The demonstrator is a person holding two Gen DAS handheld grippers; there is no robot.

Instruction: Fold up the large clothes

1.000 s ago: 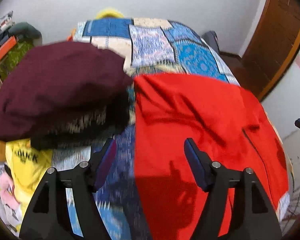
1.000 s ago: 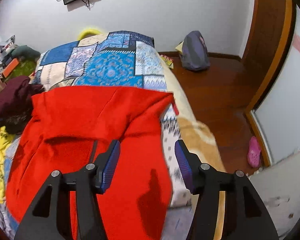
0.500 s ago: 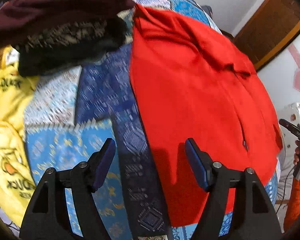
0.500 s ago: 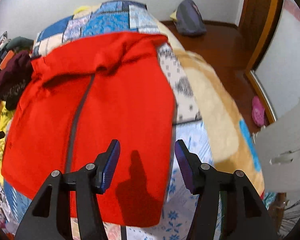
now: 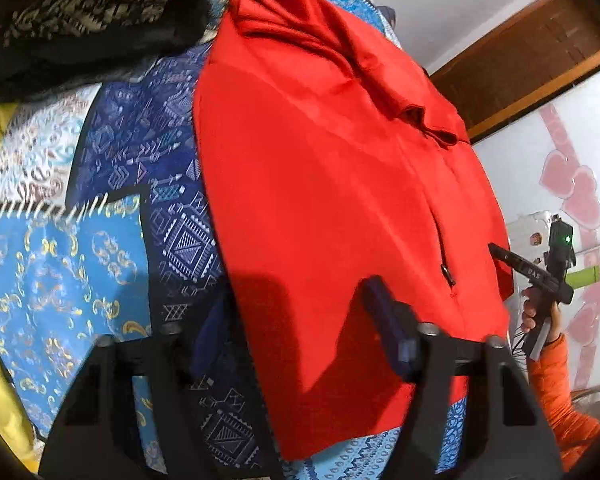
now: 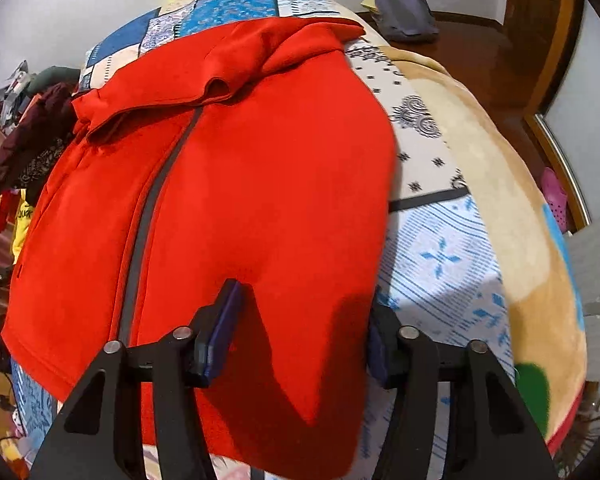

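No bins or baskets here, just a bed with a patchwork bedspread (image 6: 440, 248) carrying everything. The red jacket (image 6: 260, 184) lies flat across it, dark zipper running down the front, hood bunched at the far end, hem at the near edge. The left gripper (image 5: 296, 320) and right gripper (image 6: 304, 320) each straddle a hem corner, jaws closing with red fabric between them. Dark clothes (image 5: 80, 36) sit piled by the far left corner.
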